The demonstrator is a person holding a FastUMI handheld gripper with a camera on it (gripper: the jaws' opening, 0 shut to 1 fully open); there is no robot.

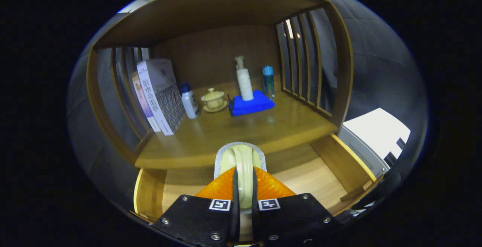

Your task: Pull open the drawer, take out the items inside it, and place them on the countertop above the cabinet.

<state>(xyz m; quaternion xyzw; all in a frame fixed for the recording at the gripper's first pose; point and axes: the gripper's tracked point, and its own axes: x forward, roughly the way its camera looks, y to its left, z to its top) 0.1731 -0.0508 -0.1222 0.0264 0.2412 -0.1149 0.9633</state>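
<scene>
Gripper (244,196) nearest the lens, jaws pinched on the thin edge of a pale cream item (241,160) with a grey rim, possibly a brush or scrubber; cannot tell what it is for certain. Item is held upright above the open drawer (331,164), just short of the countertop (226,126) front lip. Orange piece sits low behind the fingers; unclear whether it belongs to the item or the gripper.

Risk, as judged: grip is on a narrow curved edge, so the item could pivot or slip out if it knocks the countertop lip on the way over. Lifting clear of the lip first looks necessary.

Surface: glossy brown wood, flat, reflective. Near half of the countertop is bare. Far half holds, left to right: leaning books (160,94), small white bottle (189,101) with a blue cap, lidded cup on saucer (214,100), blue pad (251,104) bearing a pump bottle (244,79), blue-capped clear bottle (268,81).

Room: slatted wooden sides left and right, solid back panel, shelf overhead. Drawer floor beneath the gripper looks bare where visible.
</scene>
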